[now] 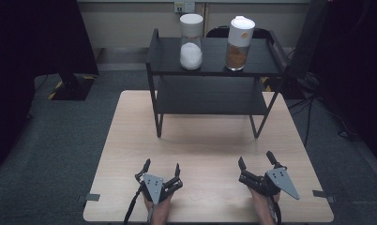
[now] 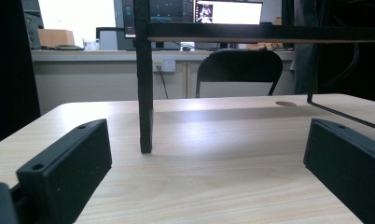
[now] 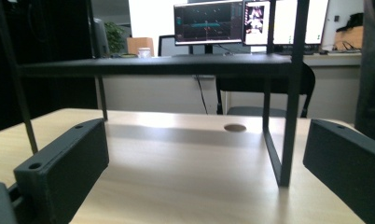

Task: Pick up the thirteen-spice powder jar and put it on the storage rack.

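- Resting near the table's (image 1: 130, 140) front edge, left gripper (image 1: 161, 169) has its jaws spread wide and nothing between them; the left gripper view looks along bare wood between the two black jaws.
- Ahead of it stands the rack's (image 1: 210, 70) left front leg (image 2: 144, 116), well apart from the jaws and untouched.
- On the rack's top shelf, left side: white-filled jar (image 1: 191, 42), upright, lid on. Looks like the nearest candidate for the left gripper, but it is far off.
- Just to its right on the same shelf: brown-filled jar (image 1: 238, 43), upright, lid on, apart from the first jar.
- Lower shelf (image 1: 210, 96) is bare.
- Right gripper (image 1: 256, 162) also sits near the front edge, jaws released and holding nothing; the right gripper view shows the rack's right front leg (image 3: 288, 116) ahead, no contact.
- Judgement: work is at the start. No jar grasped, lifted or moved; both grippers are in a ready pose.
- Left to do: reach to the top shelf, close on a jar, carry it wherever it is meant to go.
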### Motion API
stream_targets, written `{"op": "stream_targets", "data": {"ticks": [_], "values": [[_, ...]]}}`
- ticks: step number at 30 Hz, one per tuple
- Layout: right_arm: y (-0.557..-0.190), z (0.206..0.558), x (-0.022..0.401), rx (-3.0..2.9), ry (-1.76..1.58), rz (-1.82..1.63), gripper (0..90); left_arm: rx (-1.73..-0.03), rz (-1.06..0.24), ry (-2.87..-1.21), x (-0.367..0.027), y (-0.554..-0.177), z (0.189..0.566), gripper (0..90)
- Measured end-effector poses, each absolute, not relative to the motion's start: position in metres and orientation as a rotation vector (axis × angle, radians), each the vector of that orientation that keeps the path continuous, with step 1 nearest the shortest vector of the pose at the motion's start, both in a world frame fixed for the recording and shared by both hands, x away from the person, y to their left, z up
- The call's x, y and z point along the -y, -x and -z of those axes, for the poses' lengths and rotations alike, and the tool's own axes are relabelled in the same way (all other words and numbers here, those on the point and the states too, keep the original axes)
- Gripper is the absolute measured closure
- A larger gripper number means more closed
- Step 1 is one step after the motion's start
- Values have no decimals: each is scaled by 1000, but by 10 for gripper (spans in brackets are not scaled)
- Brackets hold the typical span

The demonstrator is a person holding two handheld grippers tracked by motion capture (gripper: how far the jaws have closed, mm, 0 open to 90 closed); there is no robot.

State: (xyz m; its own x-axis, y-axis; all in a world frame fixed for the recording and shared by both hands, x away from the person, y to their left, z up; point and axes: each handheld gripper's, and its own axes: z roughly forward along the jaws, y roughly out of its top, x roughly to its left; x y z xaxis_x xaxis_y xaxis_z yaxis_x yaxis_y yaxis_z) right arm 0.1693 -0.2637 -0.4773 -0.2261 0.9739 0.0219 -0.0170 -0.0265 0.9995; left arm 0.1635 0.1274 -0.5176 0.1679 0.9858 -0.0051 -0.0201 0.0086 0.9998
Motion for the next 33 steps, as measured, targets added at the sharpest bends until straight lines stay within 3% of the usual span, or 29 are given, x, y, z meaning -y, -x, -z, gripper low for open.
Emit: {"op": "stream_targets", "data": {"ticks": [33], "values": [[-157, 516, 263, -1310, -1100, -1329, 0, -1089, -1105, -1255, -124, -163, 518, 2]]}}
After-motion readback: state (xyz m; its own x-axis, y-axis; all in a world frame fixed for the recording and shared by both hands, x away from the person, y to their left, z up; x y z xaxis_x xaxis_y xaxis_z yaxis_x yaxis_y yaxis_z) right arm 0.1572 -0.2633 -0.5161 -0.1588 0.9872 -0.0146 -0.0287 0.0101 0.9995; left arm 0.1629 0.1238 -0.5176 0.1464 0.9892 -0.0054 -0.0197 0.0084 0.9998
